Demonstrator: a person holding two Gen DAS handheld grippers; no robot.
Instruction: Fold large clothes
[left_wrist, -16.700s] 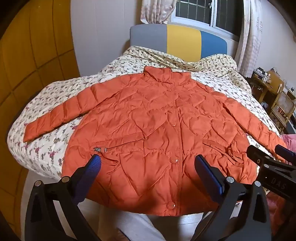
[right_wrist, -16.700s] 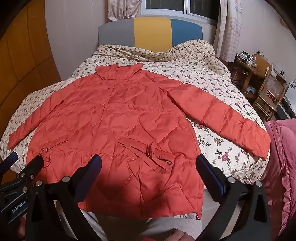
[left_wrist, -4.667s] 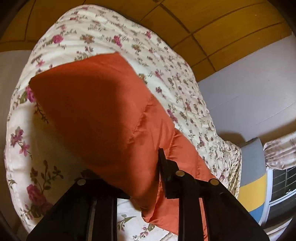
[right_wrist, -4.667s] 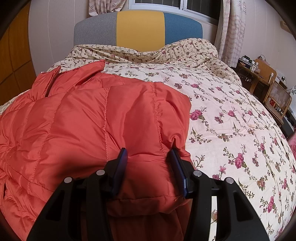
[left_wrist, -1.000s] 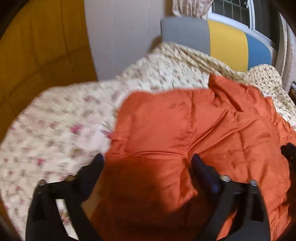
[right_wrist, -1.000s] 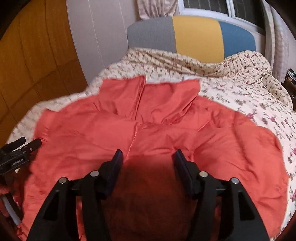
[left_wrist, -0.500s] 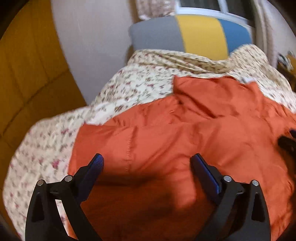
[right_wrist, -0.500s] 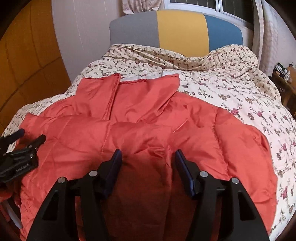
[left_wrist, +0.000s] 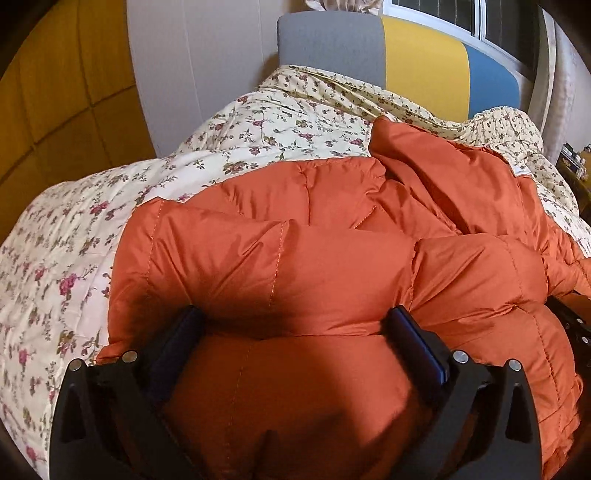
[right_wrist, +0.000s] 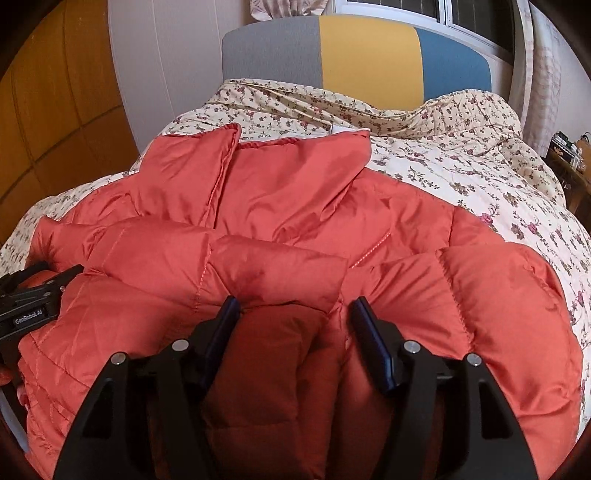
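Pointing headboardward: orange jacket (right_wrist: 295, 206) collar (right_wrist: 258, 173).

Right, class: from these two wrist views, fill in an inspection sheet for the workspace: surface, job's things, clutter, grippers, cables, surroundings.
Surface: bed with cream floral quilt, rumpled near the headboard.
Job's things: puffy orange quilted jacket on the quilt, both sleeves folded in over its body, collar toward the headboard.
Clutter: nothing seen on the bed.
Grippers: left gripper jaws wide, jacket padding bulging between them; right gripper narrower, pinching a fold of jacket.
Cables: nothing seen.
Surroundings: grey, yellow and blue headboard, window above it, orange panelled wall, small items on furniture at right.
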